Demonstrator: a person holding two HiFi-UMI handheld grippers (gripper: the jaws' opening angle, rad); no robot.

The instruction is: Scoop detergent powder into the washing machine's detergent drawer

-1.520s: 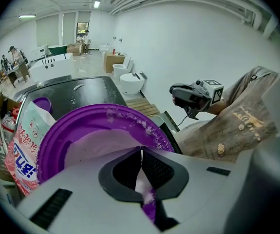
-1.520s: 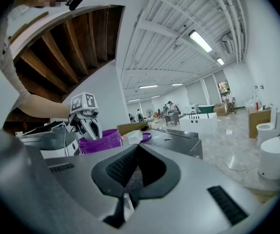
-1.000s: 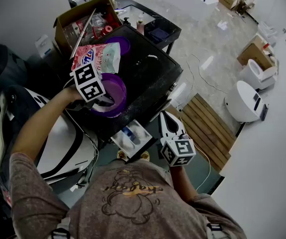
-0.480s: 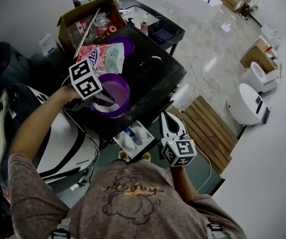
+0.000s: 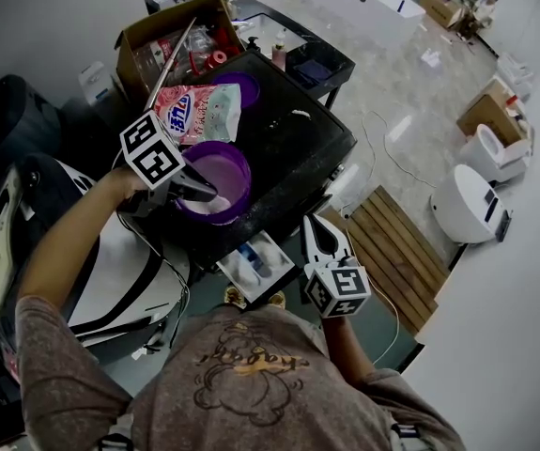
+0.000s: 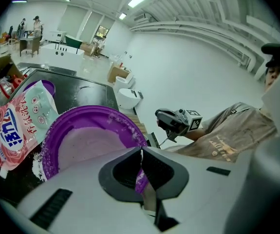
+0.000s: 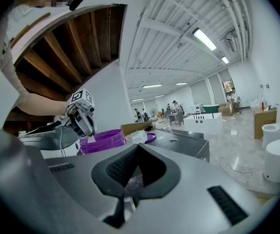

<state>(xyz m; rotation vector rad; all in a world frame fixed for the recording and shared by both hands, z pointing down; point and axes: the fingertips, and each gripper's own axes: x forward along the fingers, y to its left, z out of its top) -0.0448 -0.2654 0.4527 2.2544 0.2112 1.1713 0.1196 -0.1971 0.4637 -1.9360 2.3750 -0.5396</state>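
Pointing down into the purple bowl (image 5: 242,164), the left tool (image 5: 208,194) is held with its jaws clenched on a small white scoop (image 7: 91,139). Only a thin white edge of the scoop is seen between the jaws in the left gripper view. The bowl is partly filled with pale detergent powder (image 6: 86,145), and grains are stuck along its rim. The bowl is set on the black top of the washing machine (image 5: 298,148). A pink and white detergent bag (image 5: 197,111) is laid just beside the bowl, on its far side. The detergent drawer (image 5: 251,259) is pulled out at the front of the machine, below the bowl. The right tool (image 5: 311,222) is held near the drawer, to its right. Its jaws are pressed together, and nothing is held between them.
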